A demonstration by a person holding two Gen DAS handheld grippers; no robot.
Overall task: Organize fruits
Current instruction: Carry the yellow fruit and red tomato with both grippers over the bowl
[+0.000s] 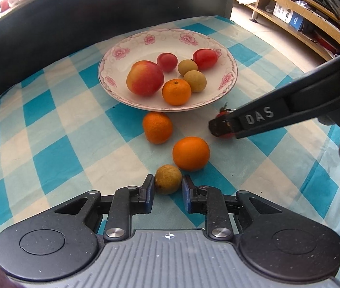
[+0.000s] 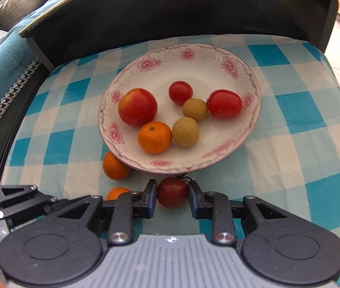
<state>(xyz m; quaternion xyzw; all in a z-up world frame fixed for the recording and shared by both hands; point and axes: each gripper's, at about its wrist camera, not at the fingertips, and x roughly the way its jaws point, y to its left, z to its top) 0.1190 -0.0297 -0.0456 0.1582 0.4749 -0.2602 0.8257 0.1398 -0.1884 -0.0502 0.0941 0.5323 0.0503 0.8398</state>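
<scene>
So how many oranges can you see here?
3: one orange on the plate, one on the cloth just in front of the plate, one nearer the camera. None seem hidden.

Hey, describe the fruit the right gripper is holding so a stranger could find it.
Start at the white flowered plate on the blue checked cloth. Just off its near rim, a small dark red tomato sits in the right gripper. It alone has a dry stem; nearby loose fruits are orange.

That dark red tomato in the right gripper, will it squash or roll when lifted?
The tomato looks round and smooth-skinned, so it would probably roll if released on the cloth. It is likely soft; the right gripper pinching both sides suggests gentle pressure is wiser.
</scene>
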